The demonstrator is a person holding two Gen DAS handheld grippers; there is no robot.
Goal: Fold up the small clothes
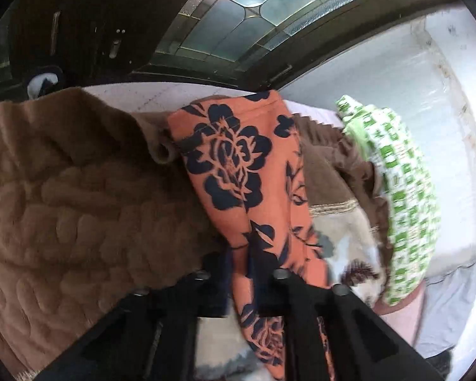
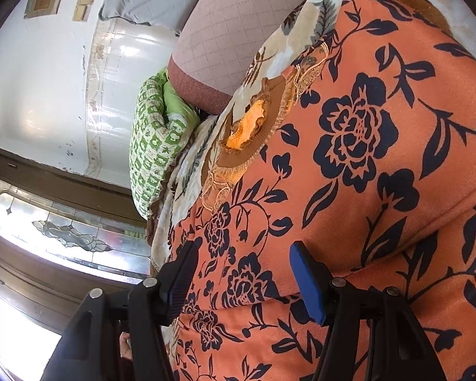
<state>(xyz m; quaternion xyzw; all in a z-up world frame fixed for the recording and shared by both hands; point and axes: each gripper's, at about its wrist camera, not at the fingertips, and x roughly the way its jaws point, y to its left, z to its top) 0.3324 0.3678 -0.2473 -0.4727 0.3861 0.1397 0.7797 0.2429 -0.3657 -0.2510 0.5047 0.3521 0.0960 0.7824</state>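
One orange cloth with navy flowers (image 1: 238, 171), left gripper (image 1: 241, 263) pinching it, right gripper (image 2: 241, 273) spread above it, one green-and-white patterned pillow (image 2: 152, 146), no readable writing.

daylight comes through the stained-glass window (image 2: 69, 241), blown out white in the right wrist view. the tiled wall (image 2: 123, 73) shows glare. both views bend at dark round edges; the left is slightly motion-blurred.

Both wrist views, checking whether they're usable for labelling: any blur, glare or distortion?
Left wrist view: motion blur smears the green-and-white cloth; the orange floral garment stays fairly sharp. Right wrist view: sharp, but the window is blown out. Both bend straight lines, with dark corners.
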